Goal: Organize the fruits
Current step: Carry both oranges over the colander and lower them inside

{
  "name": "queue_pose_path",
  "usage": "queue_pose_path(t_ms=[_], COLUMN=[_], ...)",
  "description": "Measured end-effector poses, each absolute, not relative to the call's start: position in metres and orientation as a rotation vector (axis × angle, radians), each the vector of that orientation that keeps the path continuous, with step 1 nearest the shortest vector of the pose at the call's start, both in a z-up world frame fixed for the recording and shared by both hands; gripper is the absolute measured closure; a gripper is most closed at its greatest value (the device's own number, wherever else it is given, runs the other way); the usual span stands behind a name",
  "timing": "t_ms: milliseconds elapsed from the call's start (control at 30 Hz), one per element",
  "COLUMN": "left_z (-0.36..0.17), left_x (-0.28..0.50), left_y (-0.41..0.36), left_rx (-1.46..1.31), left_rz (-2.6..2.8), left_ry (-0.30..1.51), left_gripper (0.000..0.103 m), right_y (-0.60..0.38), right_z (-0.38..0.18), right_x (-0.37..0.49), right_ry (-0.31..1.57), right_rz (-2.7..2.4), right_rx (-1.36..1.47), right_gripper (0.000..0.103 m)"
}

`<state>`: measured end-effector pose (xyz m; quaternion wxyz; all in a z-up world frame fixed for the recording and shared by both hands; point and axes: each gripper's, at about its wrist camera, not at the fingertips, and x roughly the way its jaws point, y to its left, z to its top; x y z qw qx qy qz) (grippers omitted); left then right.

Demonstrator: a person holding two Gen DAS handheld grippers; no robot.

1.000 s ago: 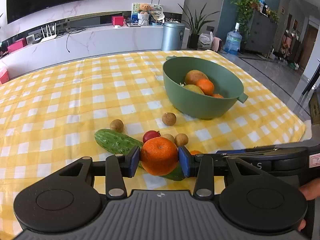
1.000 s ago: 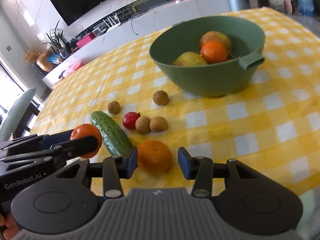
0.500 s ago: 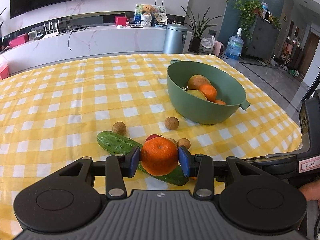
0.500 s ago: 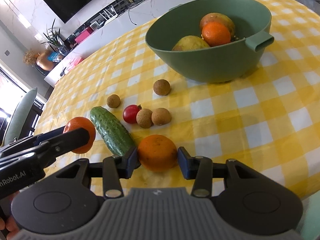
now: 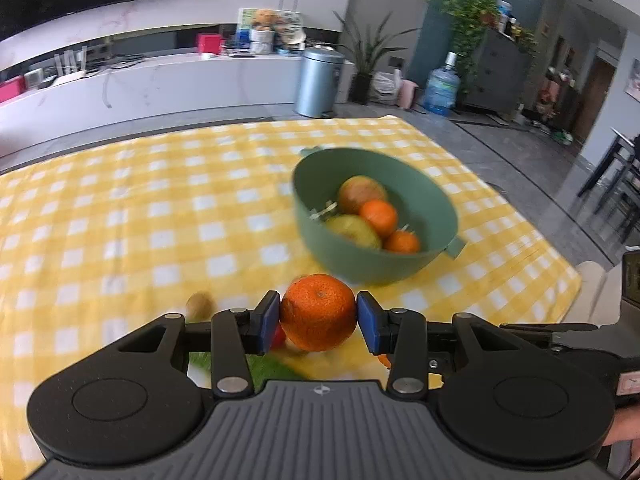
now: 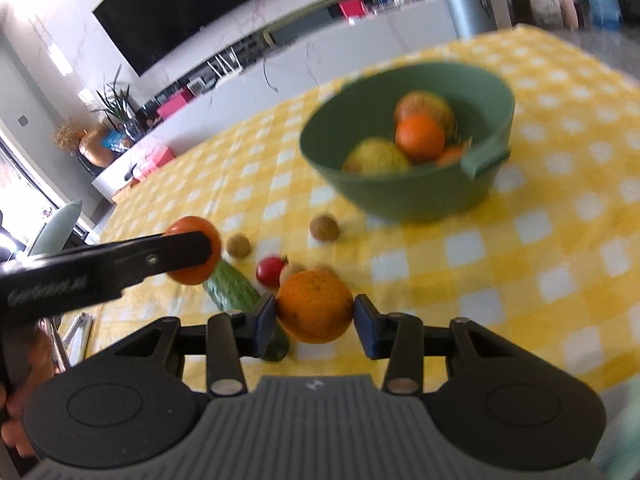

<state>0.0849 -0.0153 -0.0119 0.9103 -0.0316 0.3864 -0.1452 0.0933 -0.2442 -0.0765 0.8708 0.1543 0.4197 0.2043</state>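
My left gripper point(image 5: 317, 316) is shut on an orange mandarin point(image 5: 318, 312) and holds it above the table, short of the green bowl point(image 5: 360, 264). The bowl holds several fruits. My right gripper point(image 6: 315, 316) is shut on a second orange point(image 6: 315, 312), lifted off the yellow checked cloth. In the right wrist view the left gripper point(image 6: 188, 250) shows at left with its mandarin point(image 6: 196, 276). The bowl point(image 6: 400, 196) lies ahead and to the right.
A cucumber point(image 6: 234, 292), a red cherry tomato point(image 6: 270, 272) and small brown round fruits point(image 6: 324, 228) lie on the cloth point(image 6: 540, 260) before the bowl. The table's right edge point(image 5: 576, 276) drops to the floor, with dark chairs beyond.
Both grippers have risen and tilted toward the bowl. The right gripper closed on the orange and lifted it off the cloth. The left still holds its mandarin.
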Motion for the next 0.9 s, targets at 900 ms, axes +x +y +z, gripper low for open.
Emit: queue_pose_path(t_ms=[900], left_z=[-0.043], left_x=[0.262], left_y=[-0.096], left_rx=[0.146], left_rz=[-0.36], left_ry=[1.027], left_gripper=[0.056], right_y=[-0.274], right_z=[-0.055], right_x=[0.249], right_ry=[0.869], right_rz=[0.453], right_rx=[-0.385], right_gripper=[0.063])
